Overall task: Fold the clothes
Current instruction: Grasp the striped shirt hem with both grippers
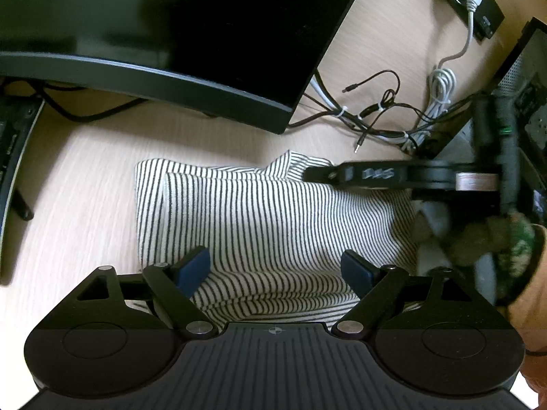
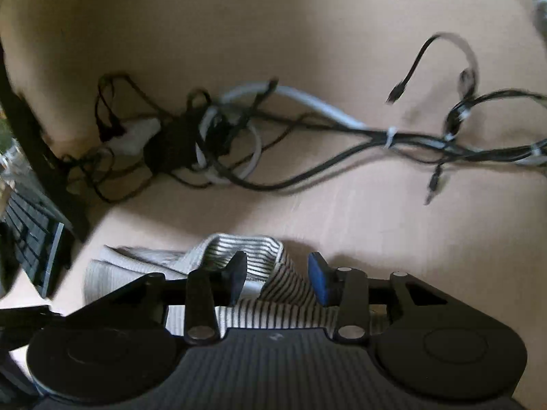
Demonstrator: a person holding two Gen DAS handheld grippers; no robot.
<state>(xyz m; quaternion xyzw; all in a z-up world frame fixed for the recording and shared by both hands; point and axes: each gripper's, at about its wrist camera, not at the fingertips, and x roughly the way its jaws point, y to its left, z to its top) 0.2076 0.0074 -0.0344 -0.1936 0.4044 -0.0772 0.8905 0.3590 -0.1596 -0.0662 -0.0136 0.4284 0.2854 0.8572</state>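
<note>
My right gripper (image 2: pixel 277 278) shows blurred in the left wrist view, so the pale scrawl on its side, something like "DMS", I cannot read with any certainty. My gloved right hand (image 1: pixel 492 242) behind it is smeared too, and cut off by the frame edge. The monitor (image 1: pixel 177 34) hides the back of the surface (image 1: pixel 78 184), and its screen is dark. At the far left of that view only a sliver of some dark device shows. In the right wrist view the cables (image 2: pixel 218 136) are a blurred tangle, and a keyboard (image 2: pixel 30 235) is cut off at the left edge. Much of the shirt (image 1: pixel 273 212) lies beneath my grippers, out of sight.

My left gripper (image 1: pixel 275 270) stands wide apart over the near edge of the shirt, the blue pads (image 1: pixel 193 268) well clear of each other. Whether they touch the cloth I cannot tell. My right gripper is partly closed, with a raised fold of the shirt at its far right corner between the fingers. Whether the pads actually press on it I cannot tell.

The shirt, white with thin dark stripes, lies folded on the light wood surface, in front of the monitor and left of the cables. I find no readable brand or label anywhere.
</note>
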